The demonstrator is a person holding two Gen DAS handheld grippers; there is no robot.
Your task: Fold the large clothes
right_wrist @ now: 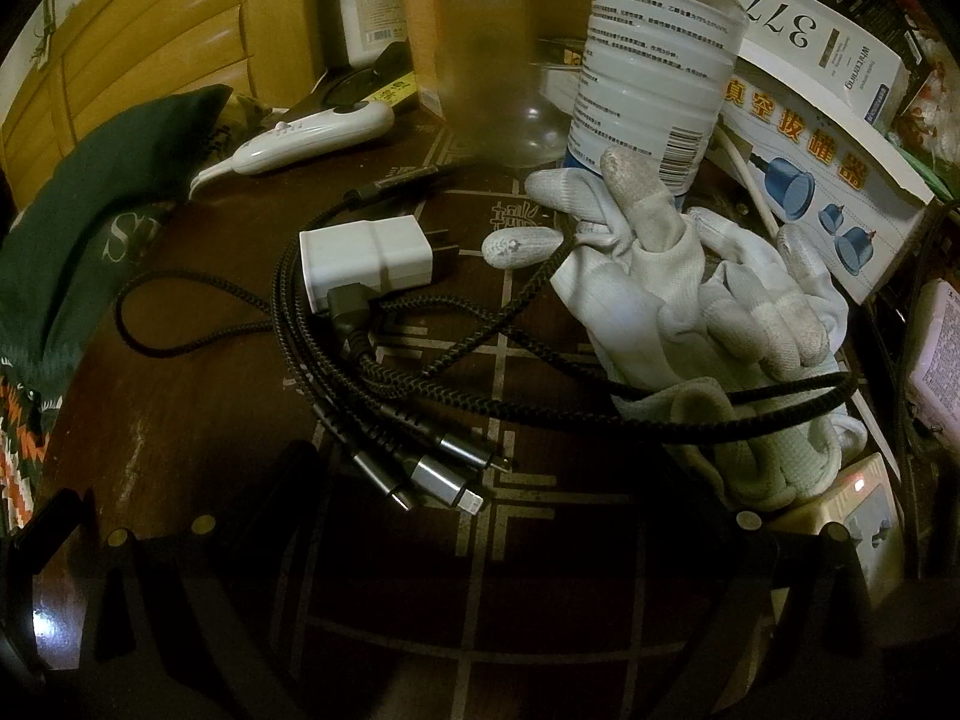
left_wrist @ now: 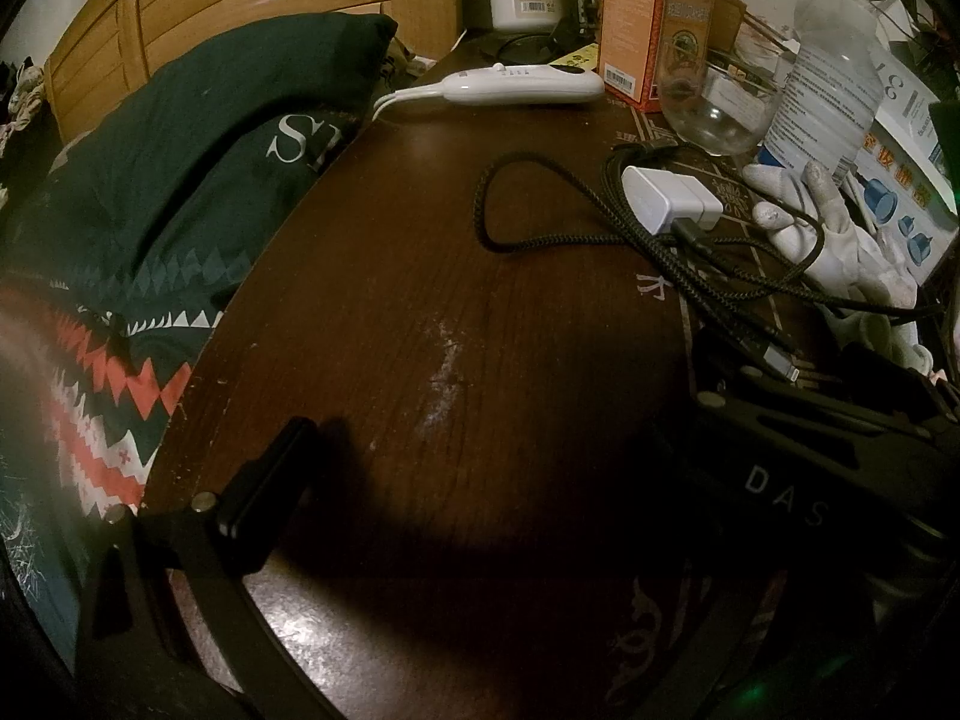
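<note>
A dark green garment [left_wrist: 150, 180] with white letters and a red and white zigzag band lies bunched beside the left edge of the brown table [left_wrist: 420, 312]. It also shows at the left of the right wrist view, as the garment [right_wrist: 78, 210]. My left gripper [left_wrist: 480, 450] hovers low over the bare tabletop, open, with nothing between its fingers. Only its left finger [left_wrist: 264, 480] shows; the right one is hidden behind the other gripper's black body [left_wrist: 810, 480]. My right gripper [right_wrist: 486, 480] is open over the cable plugs [right_wrist: 438, 474], away from the garment.
On the table's right half lie a white charger [right_wrist: 366, 261] with braided black cables, white work gloves [right_wrist: 660, 300], a clear bottle [right_wrist: 648, 78], a glass jar [left_wrist: 714, 108], boxes [right_wrist: 828, 138] and a white handheld controller [left_wrist: 522, 87]. A wooden headboard [left_wrist: 240, 0] stands behind.
</note>
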